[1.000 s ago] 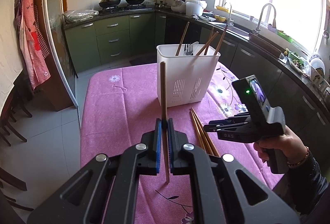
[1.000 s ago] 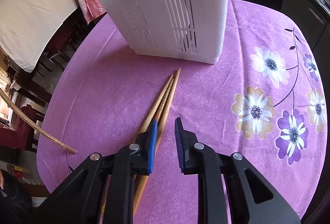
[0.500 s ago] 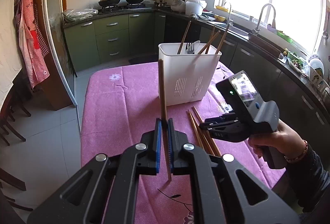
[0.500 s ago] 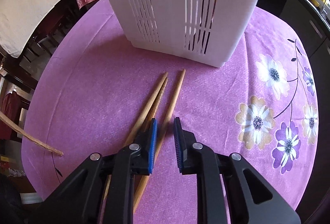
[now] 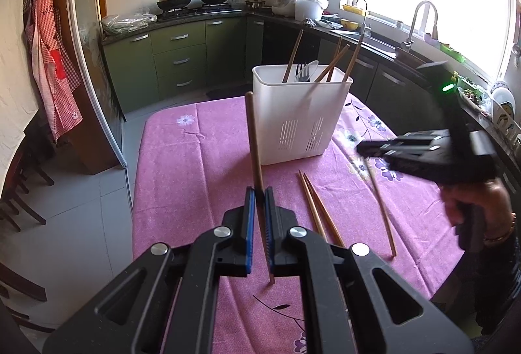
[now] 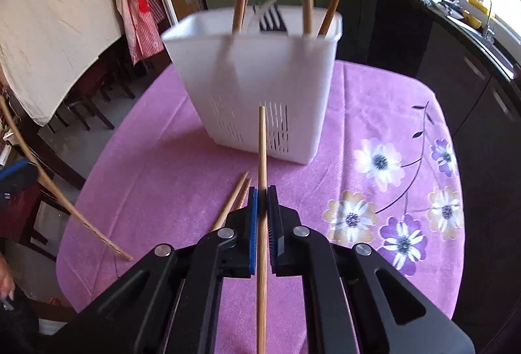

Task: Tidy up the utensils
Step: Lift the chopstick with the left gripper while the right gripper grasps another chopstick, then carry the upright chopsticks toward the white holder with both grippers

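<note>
My left gripper (image 5: 259,191) is shut on a dark wooden chopstick (image 5: 253,139) that stands nearly upright above the table. My right gripper (image 6: 262,191) is shut on a light wooden chopstick (image 6: 262,142) and holds it lifted off the cloth; it also shows in the left wrist view (image 5: 381,201). The white slotted utensil holder (image 5: 301,116) stands at the table's far side with several chopsticks, a fork and a spoon in it. Two more chopsticks (image 5: 317,207) lie side by side on the cloth in front of the holder.
The table wears a pink flowered cloth (image 5: 195,165). Green kitchen cabinets (image 5: 176,57) and a stove with pans stand behind it. A sink counter (image 5: 390,48) runs along the right under the window. Chairs (image 6: 81,106) stand at the table's left side.
My right gripper has closed on one of the chopsticks on the cloth and lifted it, tilting up toward the holder. The left gripper has barely moved.
</note>
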Tool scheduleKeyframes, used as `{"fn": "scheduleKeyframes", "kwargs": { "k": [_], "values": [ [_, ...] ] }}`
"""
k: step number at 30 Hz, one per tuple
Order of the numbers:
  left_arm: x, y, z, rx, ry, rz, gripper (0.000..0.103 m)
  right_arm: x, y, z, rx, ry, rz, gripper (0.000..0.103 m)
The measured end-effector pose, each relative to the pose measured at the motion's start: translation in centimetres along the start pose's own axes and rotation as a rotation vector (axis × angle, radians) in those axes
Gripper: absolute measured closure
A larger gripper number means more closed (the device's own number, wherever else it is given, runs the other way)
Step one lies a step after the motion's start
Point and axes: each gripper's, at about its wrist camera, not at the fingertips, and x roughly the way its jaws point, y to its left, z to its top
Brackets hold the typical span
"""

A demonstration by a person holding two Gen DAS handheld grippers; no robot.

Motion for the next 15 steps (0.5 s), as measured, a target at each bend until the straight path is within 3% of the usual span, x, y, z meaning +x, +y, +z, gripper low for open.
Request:
{"fn": "scheduleKeyframes", "kwargs": {
  "k": [9,15],
  "values": [
    [-0.1,-0.3,-0.1,0.011,0.001,0.009,0.097,-10.7,-2.2,-3.5,-0.004,-0.22,-0.016,0.096],
    [-0.3,-0.2,-0.1,0.014,0.002,0.012,0.097,-13.5,-2.5,-6.8,-0.002,-0.288,-0.042,0.096]
  ]
}}
